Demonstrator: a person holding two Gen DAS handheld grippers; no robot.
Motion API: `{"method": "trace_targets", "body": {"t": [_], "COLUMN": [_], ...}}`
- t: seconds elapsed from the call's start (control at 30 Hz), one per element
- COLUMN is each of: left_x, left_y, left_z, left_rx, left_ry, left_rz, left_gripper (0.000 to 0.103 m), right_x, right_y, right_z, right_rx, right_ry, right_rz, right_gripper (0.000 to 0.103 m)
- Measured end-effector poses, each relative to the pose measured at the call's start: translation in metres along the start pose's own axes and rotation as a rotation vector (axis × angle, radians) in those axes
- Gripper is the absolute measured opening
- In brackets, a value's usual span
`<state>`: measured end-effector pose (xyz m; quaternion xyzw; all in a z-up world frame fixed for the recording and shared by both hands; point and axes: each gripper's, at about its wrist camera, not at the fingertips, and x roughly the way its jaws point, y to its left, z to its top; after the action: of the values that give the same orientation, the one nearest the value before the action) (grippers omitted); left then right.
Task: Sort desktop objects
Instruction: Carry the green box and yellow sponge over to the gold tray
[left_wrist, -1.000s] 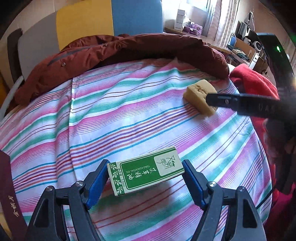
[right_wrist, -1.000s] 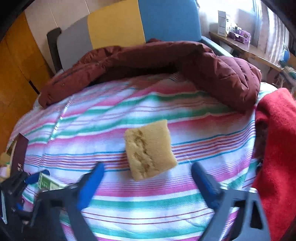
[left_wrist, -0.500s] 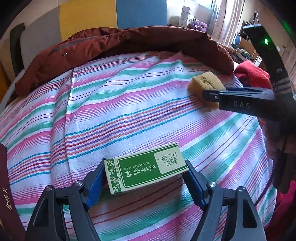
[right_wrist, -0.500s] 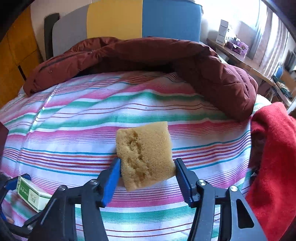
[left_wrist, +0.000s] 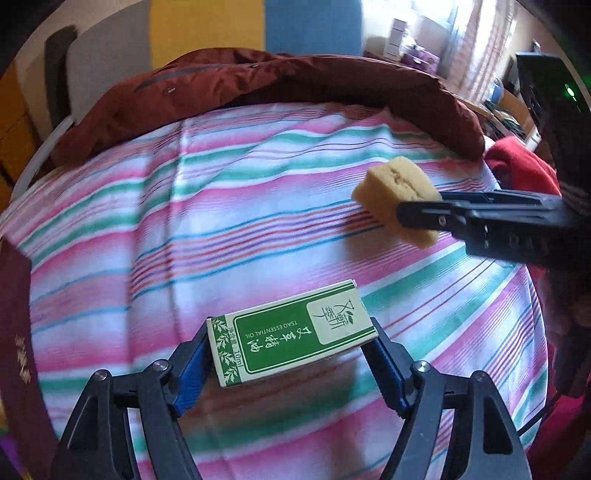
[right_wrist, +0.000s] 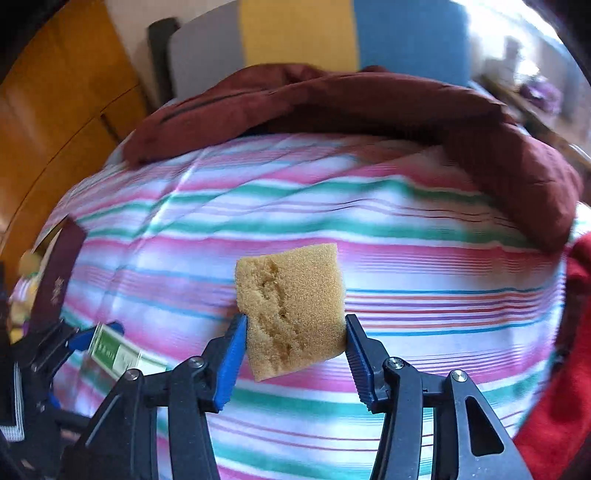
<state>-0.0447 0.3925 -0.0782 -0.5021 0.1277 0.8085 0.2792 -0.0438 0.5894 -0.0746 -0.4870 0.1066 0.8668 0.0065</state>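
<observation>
Striped pink, green and white bedcloth (left_wrist: 229, 206), maroon padded jacket (right_wrist: 369, 107) behind. Left gripper (left_wrist: 291, 350): closing endwise on green-and-cream cardboard box (left_wrist: 295, 339), for lifting. Right gripper (right_wrist: 293, 332): closing on tan foam sponge block (right_wrist: 291, 306), raised.

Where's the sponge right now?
The sponge sits centre in the right wrist view, between the closing right tongs over the striped cloth; the left wrist view shows it upper right, beyond the green box.

The green and white box (left_wrist: 291, 334) carries the words "TSAO ESSENTIAL OIL", large Chinese characters and "10ml" near its end; the dark red booklet (left_wrist: 18, 354) shows gold characters, too blurred to read.
</observation>
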Motion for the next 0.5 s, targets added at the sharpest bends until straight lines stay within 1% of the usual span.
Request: {"method": "trace_targets", "body": {"t": [0.17,0.23,0.4,0.5], "left_x": [-0.018,-0.024,-0.034,-0.037], "left_y": [0.009,0.011,0.013,0.014], "left_z": [-0.021,-0.031,-0.066,-0.079], "left_rx": [-0.025,-0.036,-0.053,-0.025], "left_ry": [0.006,0.009,0.009,-0.007], "left_rz": [0.020,0.028,0.036,0.053], "left_gripper": [0.078,0.078,0.078,0.078], "right_x": [0.004,0.005,0.010,0.009], "right_y": [0.026,0.035,0.054,0.068], "right_z": [-0.004,-0.007,-0.010,-0.020], "right_rx": [-0.098,-0.125,-0.188,-0.225], "right_ry": [0.033,0.042,0.070,0.087], "right_rz": [0.089,0.110,0.155,0.156], "right_gripper": [0.052,0.052,0.052,0.052]}}
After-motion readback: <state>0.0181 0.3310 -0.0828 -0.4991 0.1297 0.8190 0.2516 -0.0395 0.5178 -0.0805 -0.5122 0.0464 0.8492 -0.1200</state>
